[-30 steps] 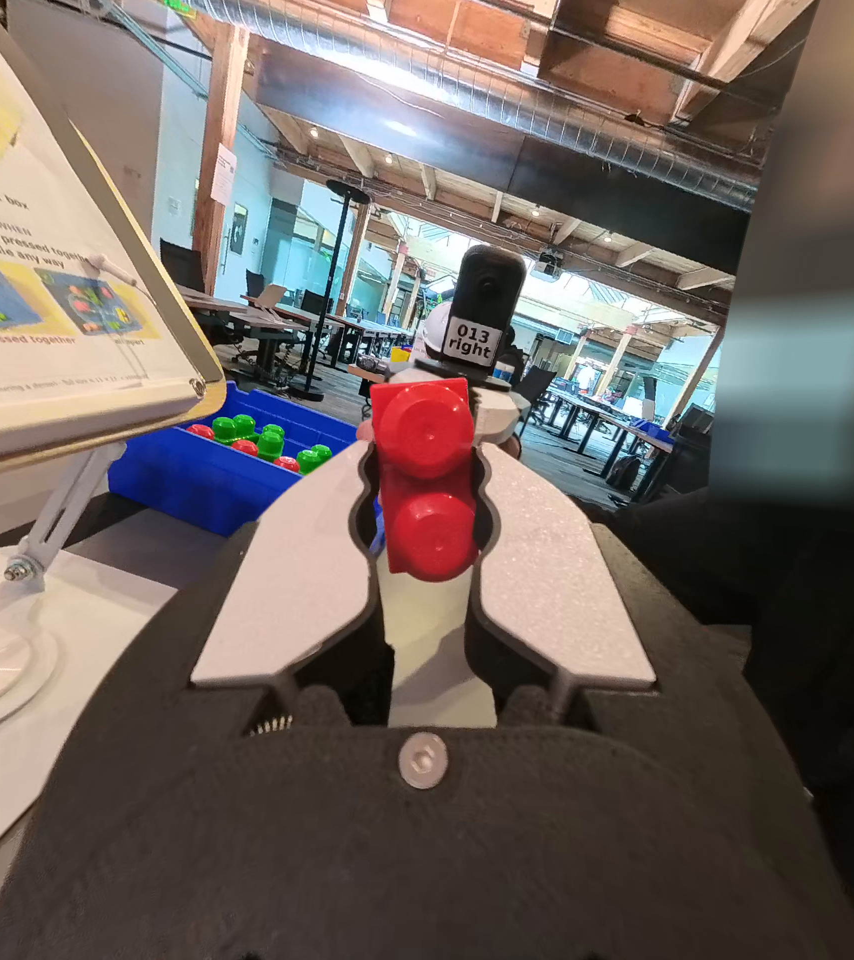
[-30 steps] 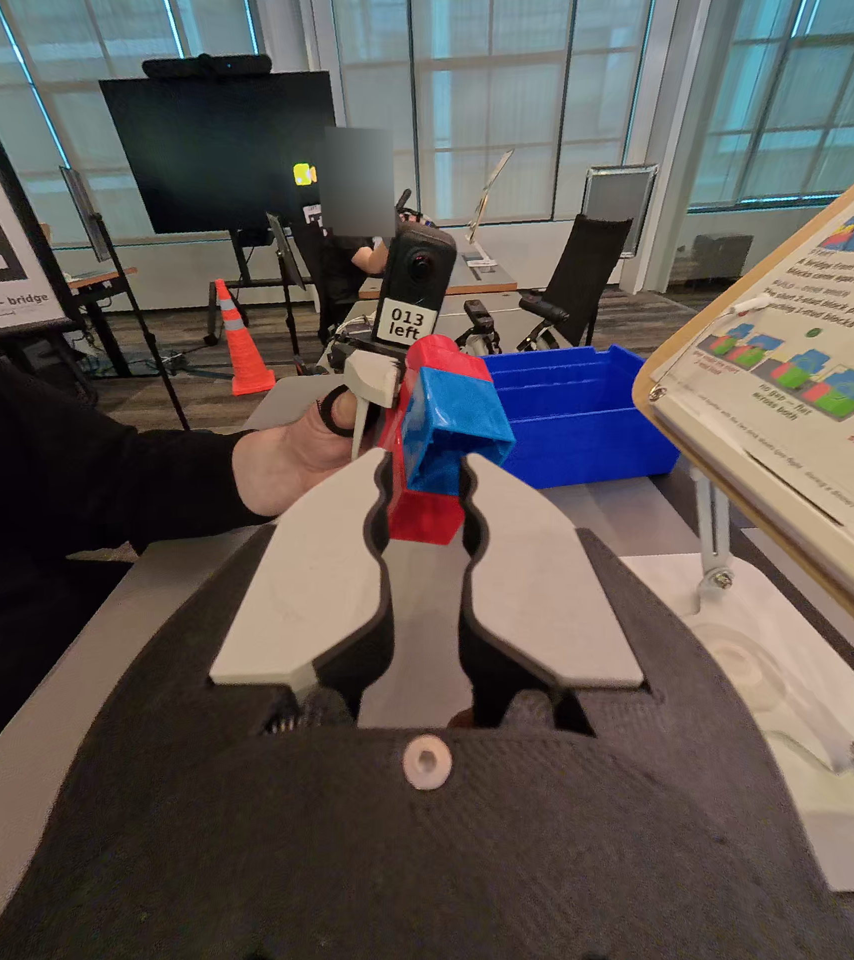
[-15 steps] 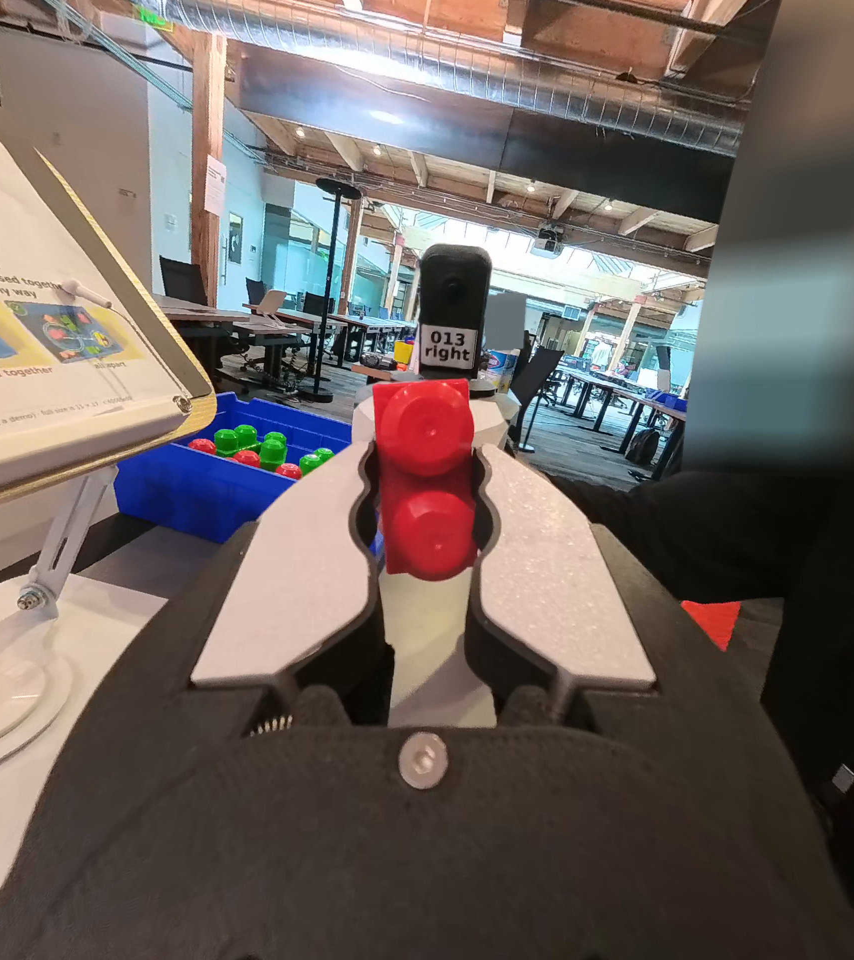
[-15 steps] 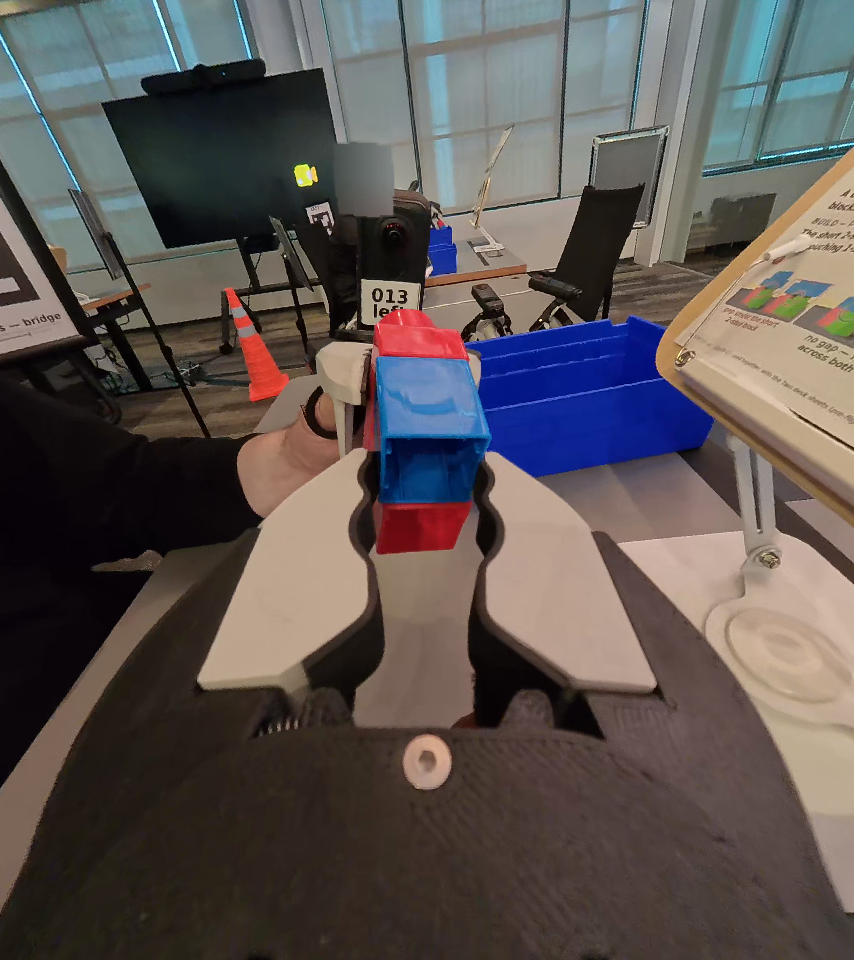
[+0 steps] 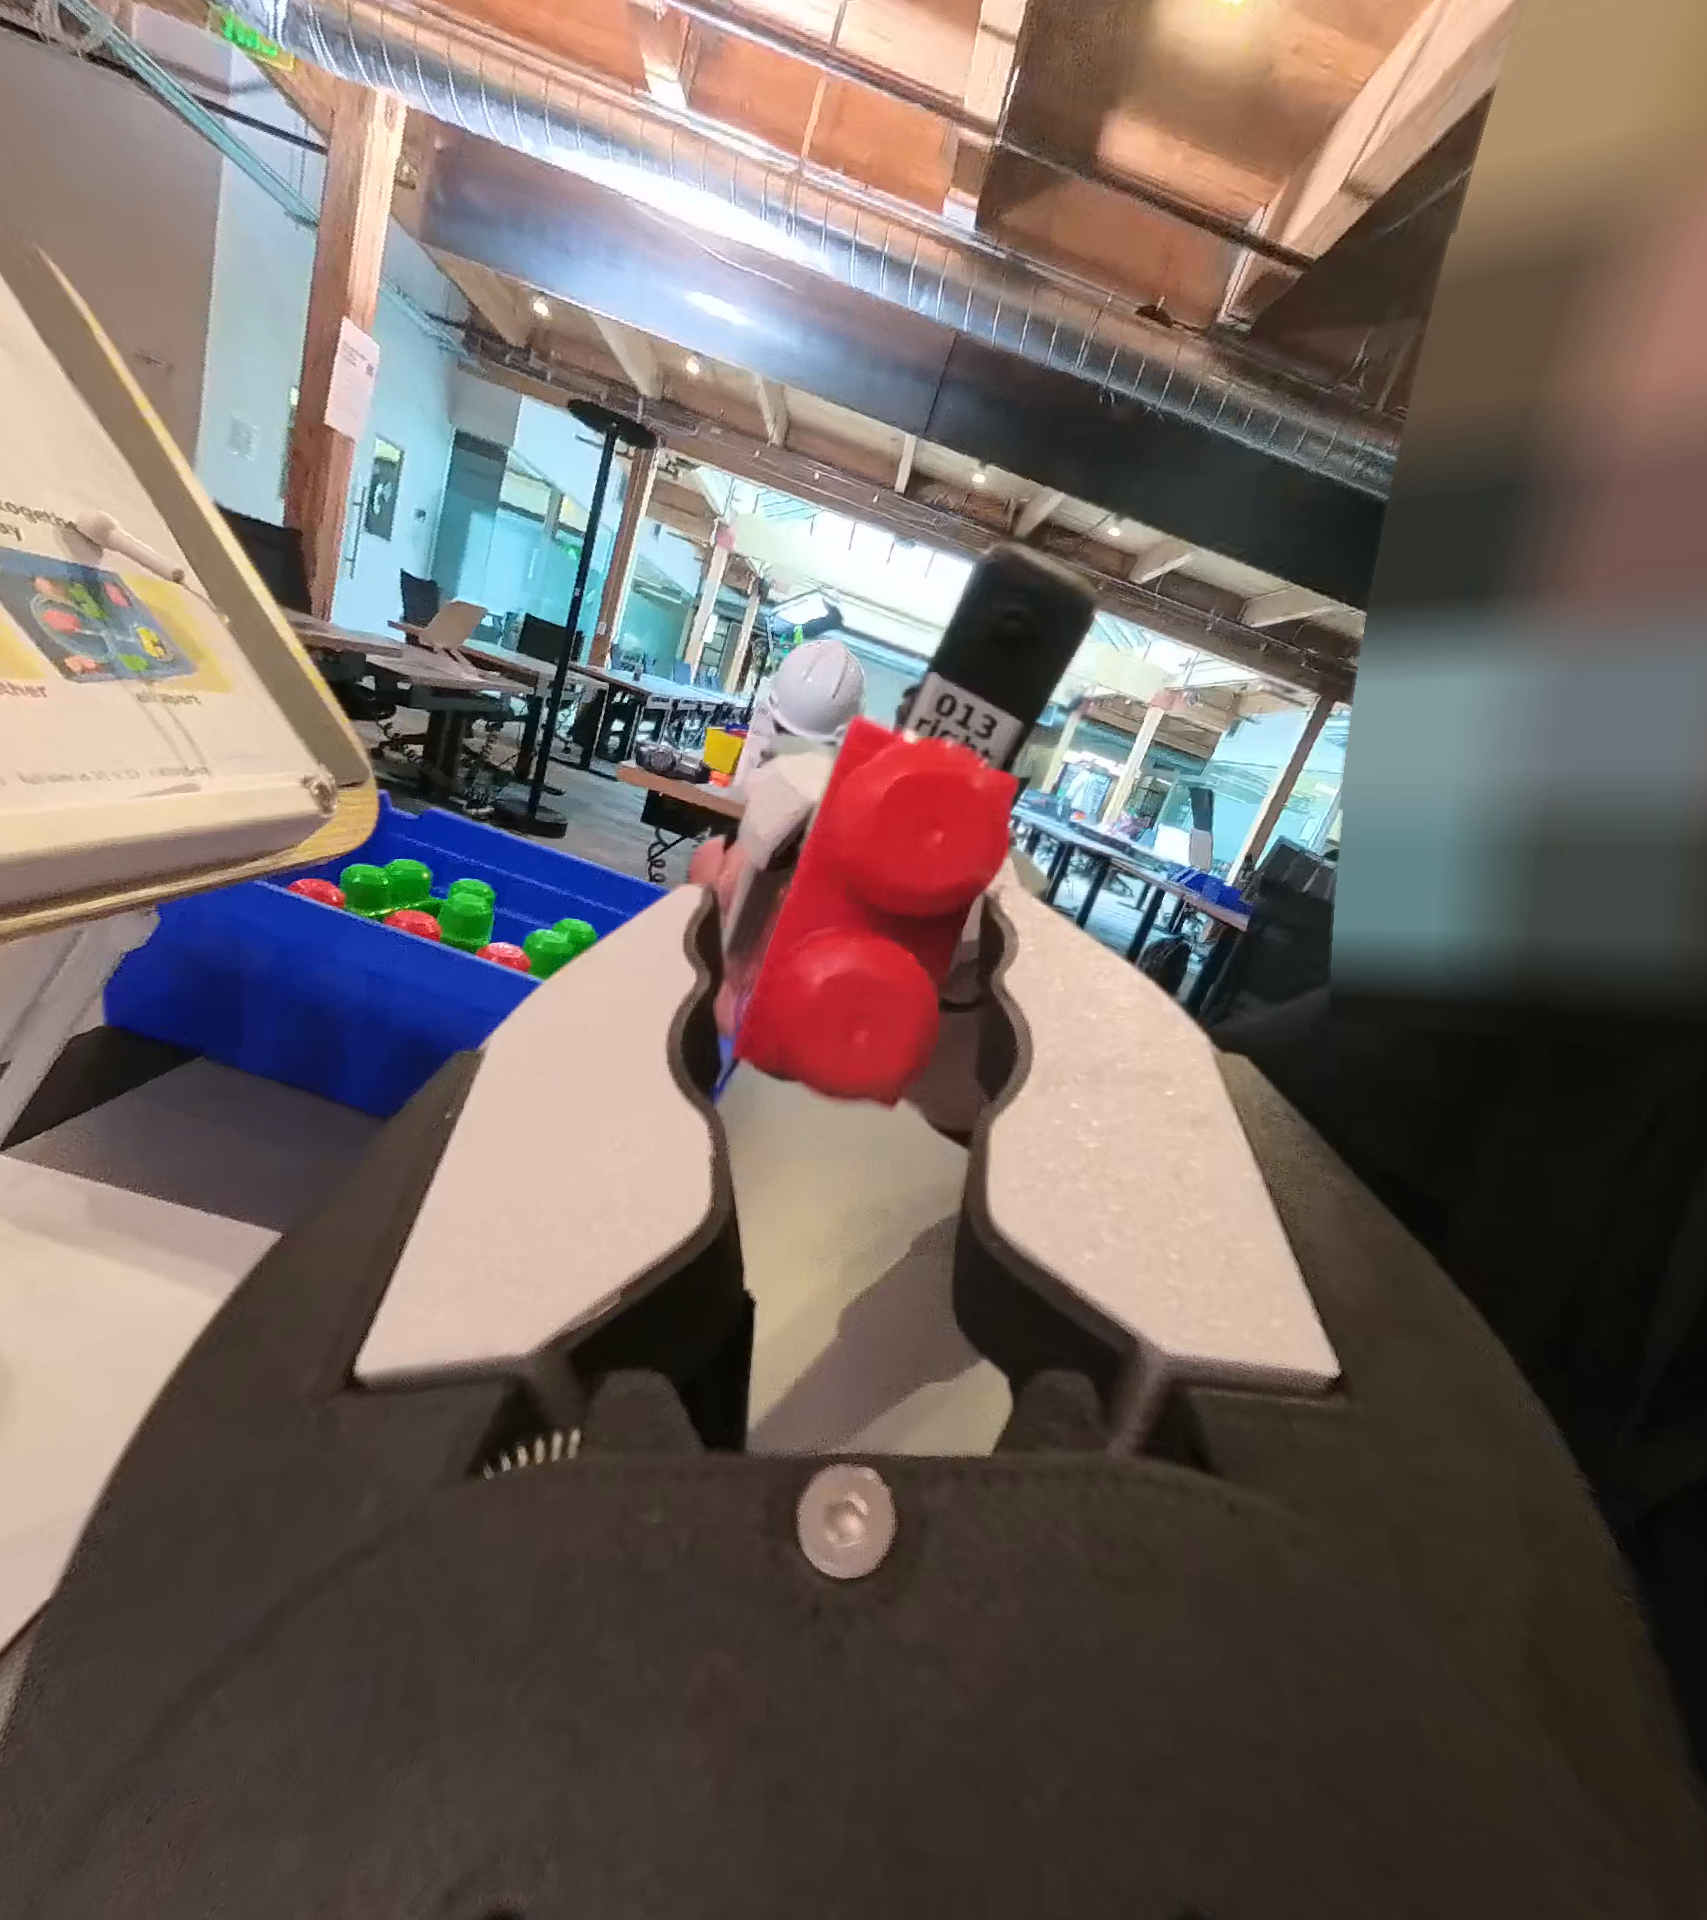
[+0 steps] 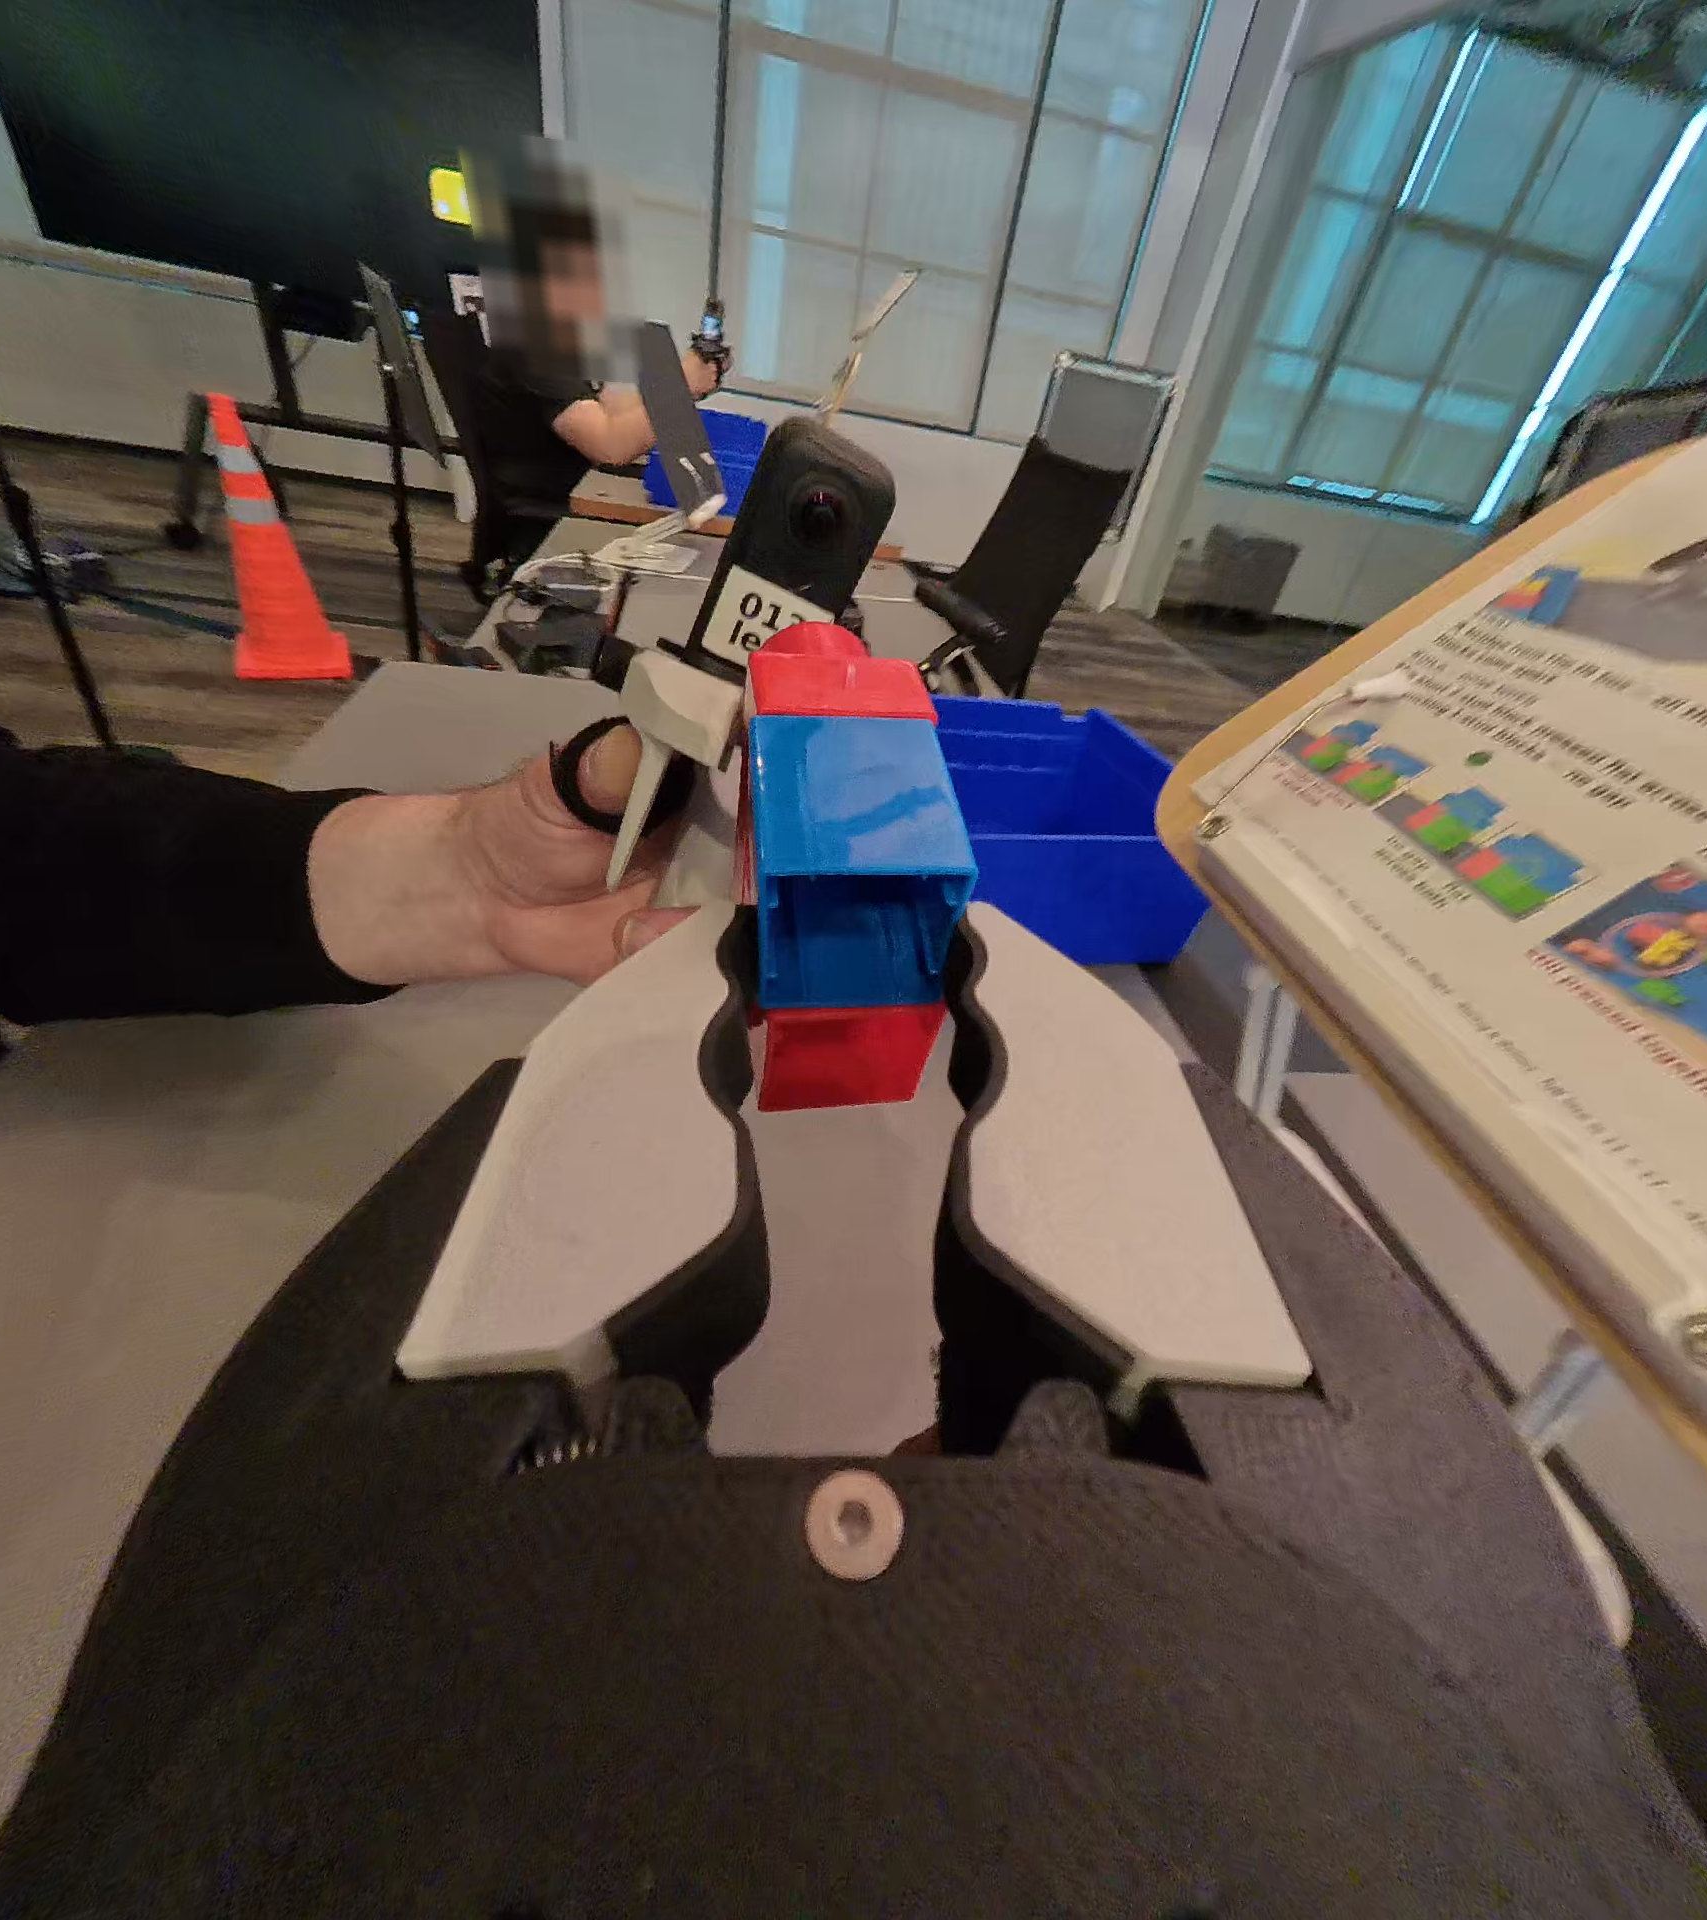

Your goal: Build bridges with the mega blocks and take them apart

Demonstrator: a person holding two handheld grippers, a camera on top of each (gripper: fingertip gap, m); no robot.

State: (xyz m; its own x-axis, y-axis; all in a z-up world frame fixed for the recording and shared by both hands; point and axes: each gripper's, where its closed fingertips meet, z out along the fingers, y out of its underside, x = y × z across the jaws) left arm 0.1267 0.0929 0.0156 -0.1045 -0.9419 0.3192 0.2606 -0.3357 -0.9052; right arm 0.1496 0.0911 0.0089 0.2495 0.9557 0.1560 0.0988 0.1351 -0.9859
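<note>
red block [image 5: 870,914] | blue block [image 6: 854,831] | blue bin [image 5: 309,987] | green blocks [image 5: 413,894]

**Bright daylight, soft edges**

Daylight floods in through the tall glass windows [image 6: 932,187] on the far side, and ceiling lamps glare overhead in the left wrist view. Wide-angle bending warps the edges. The tilted white instruction board [image 6: 1555,831] and the red studded plastic block [image 5: 870,914] are motion-blurred.
</note>
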